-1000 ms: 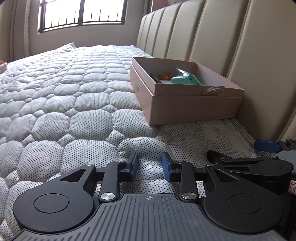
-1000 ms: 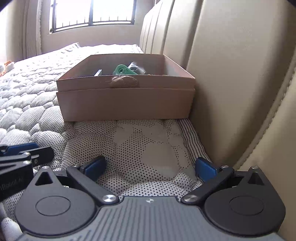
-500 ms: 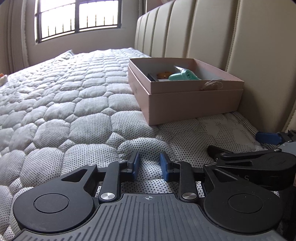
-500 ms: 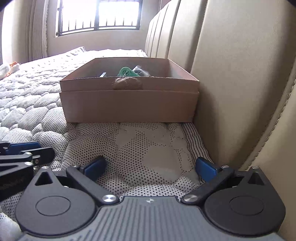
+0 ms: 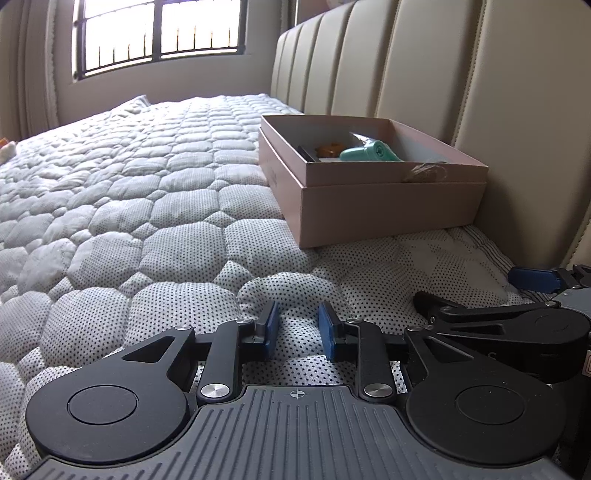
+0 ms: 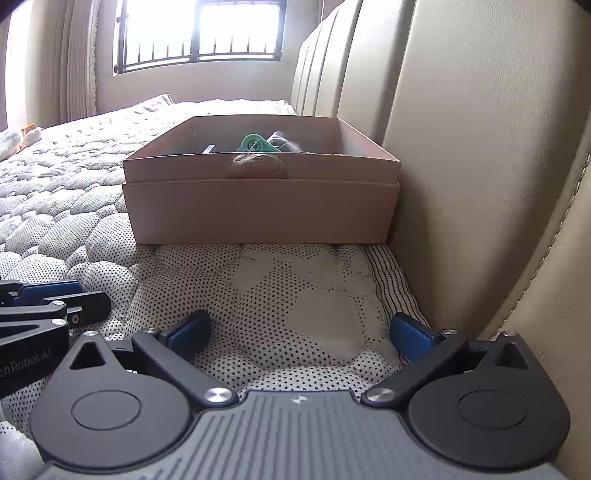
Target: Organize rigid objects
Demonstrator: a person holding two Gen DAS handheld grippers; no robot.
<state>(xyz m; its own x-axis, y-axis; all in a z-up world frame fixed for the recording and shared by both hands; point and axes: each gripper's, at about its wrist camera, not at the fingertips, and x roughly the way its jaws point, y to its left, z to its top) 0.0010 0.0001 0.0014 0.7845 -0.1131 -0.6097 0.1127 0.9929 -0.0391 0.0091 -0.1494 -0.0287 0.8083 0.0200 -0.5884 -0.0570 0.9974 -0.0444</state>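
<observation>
— Left wrist view first: where is the box (image 5: 391, 210)?
— Ahead and to the right of the left gripper (image 5: 297, 328), on the mattress (image 5: 110, 206), its far side against the headboard (image 5: 443, 74). A stretch of bare quilt lies between the pads and the box.
— And the gripper itself?
— Jaws drawn in to a narrow gap, as tight as they get, with only quilt showing between the blue pads. It grips nothing. The jaws have just been closing.
— What is in the box?
— A teal piece (image 5: 369, 152), an orange piece (image 5: 328, 150) beside it, a dark strip at the left inner wall, and a tuft of twine (image 5: 424, 170) hanging over the near rim. I cannot make them out further.
— The right wrist view?
— The right gripper (image 6: 301, 334) stands wide, empty, low over the mattress. The box sits straight ahead of it, well apart, with the headboard close on the right. The left gripper's tips show at the left edge.
— Anything else?
— A barred window (image 6: 201, 35) at the far end.
</observation>
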